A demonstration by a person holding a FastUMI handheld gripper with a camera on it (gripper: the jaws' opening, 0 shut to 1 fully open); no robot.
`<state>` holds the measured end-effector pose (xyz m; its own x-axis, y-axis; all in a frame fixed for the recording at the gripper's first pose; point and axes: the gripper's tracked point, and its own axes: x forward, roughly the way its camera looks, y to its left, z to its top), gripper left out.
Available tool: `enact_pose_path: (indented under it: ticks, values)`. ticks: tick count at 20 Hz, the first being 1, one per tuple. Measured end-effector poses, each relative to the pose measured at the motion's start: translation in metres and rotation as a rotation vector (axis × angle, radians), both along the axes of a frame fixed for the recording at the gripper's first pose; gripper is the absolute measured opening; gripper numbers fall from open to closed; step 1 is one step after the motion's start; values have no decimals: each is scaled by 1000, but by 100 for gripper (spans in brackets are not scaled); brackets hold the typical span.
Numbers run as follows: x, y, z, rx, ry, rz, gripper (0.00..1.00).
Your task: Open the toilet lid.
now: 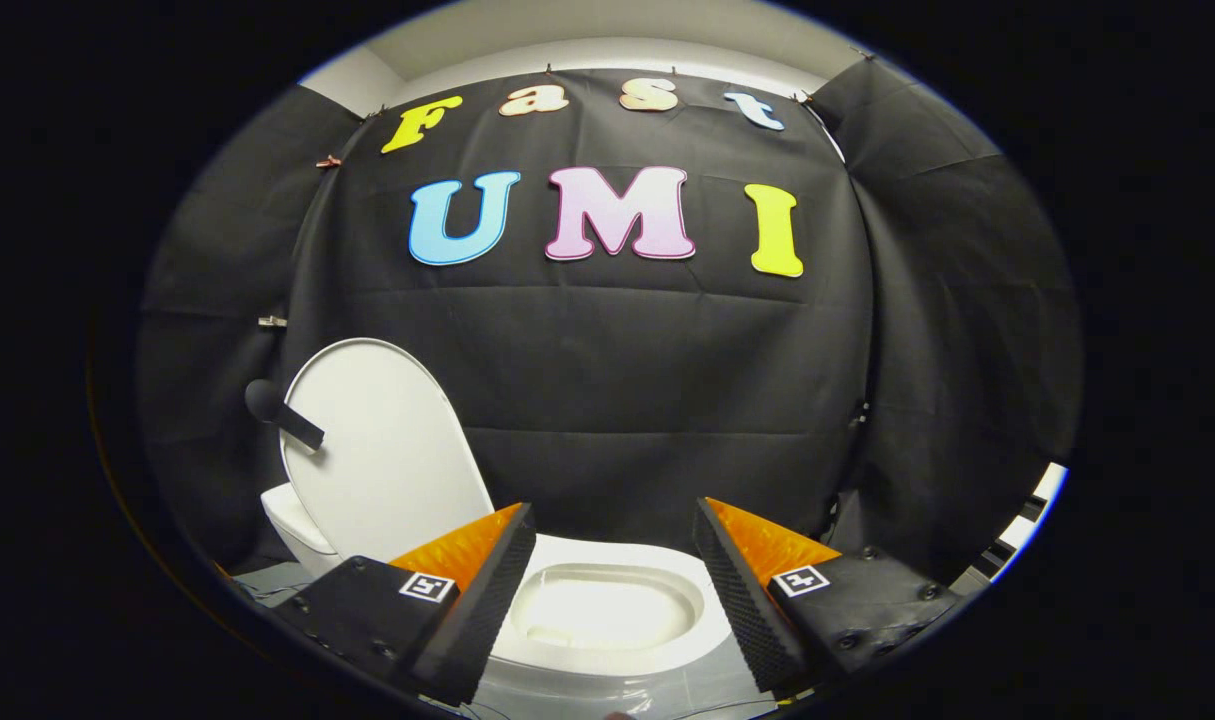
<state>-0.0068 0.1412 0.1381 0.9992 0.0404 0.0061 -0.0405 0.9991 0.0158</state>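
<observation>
I am holding my fingers [615, 590] spread wide apart, released and gripping nothing. Each one is carrying a square marker tag on its upper face. Between them, just ahead and below, the toilet bowl [607, 610] is lying exposed, its white seat rim [627, 560] ringing a pale basin that is catching bright light. Neither finger is touching the rim as far as I can tell.

Beyond my left finger, the toilet lid [377, 450] is standing raised, leaning back near upright with its smooth inner face turned toward me. A dark handle with a rounded knob [279, 408] is sticking out from the lid's far edge. Below the lid, part of the white cistern [292, 520] is showing.

Behind everything, the black cloth wall [617, 400] is hanging in creased panels, with a pale ceiling [587, 40] showing above it.
</observation>
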Motion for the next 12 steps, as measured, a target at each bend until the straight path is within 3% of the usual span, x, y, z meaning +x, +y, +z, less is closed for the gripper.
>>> enact_pose_path:
  ticks: [12]
  values:
    - [4, -1, -5, 8, 11, -7, 99]
